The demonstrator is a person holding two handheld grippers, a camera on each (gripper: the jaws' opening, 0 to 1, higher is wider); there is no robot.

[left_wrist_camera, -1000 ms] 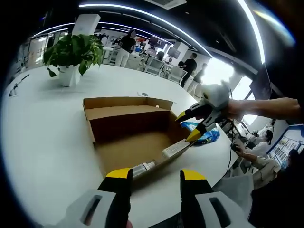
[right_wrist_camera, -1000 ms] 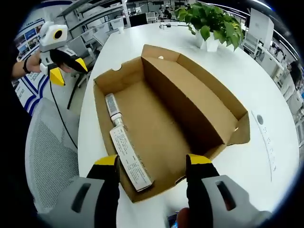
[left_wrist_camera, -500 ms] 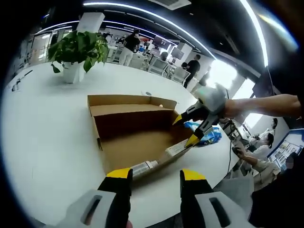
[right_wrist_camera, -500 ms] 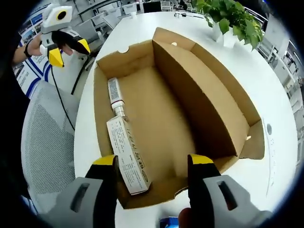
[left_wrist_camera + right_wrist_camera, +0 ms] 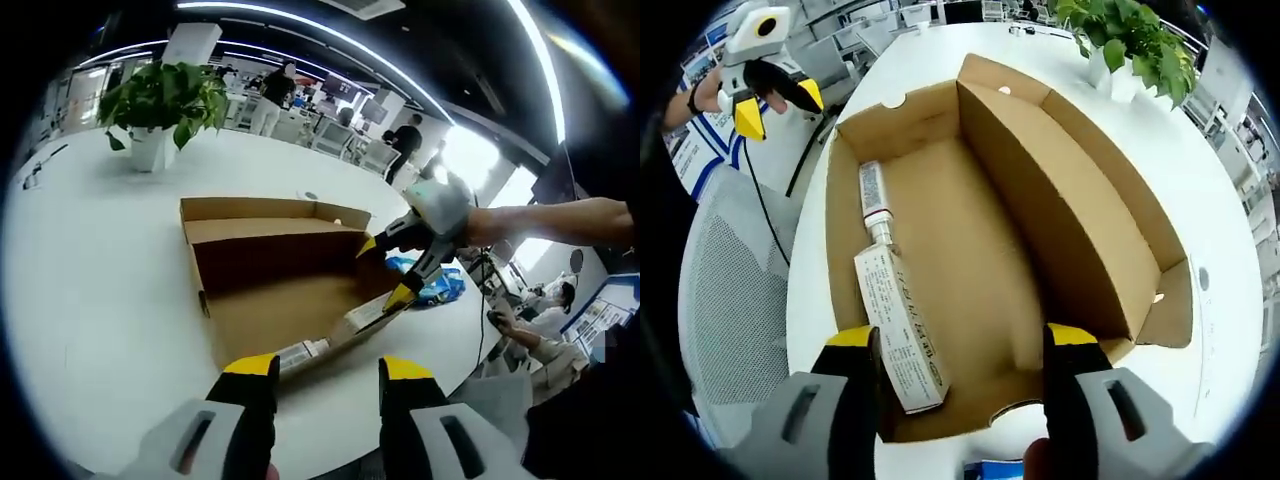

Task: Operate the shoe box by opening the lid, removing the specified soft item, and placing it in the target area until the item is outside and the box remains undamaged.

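The brown cardboard shoe box (image 5: pixel 290 310) lies on the white table with its lid folded back. Inside, along one wall, lie a white tube (image 5: pixel 872 195) and a small white printed carton (image 5: pixel 902 325). My right gripper (image 5: pixel 960 345) is open, hanging over the box's near end with its yellow tips either side of the end wall; in the left gripper view the right gripper (image 5: pixel 385 272) sits at the box's right corner. A blue soft item (image 5: pixel 435 285) lies on the table just beyond it. My left gripper (image 5: pixel 328 370) is open and empty, off the table's edge in front of the box.
A potted green plant (image 5: pixel 160 100) stands far back on the round white table (image 5: pixel 90 300). A grey mesh chair (image 5: pixel 730 300) is beside the table edge near the left gripper (image 5: pixel 778 110). People stand at desks in the background.
My right gripper has come lower and closer over the box's near end, so the box looks larger. The left gripper has barely moved.
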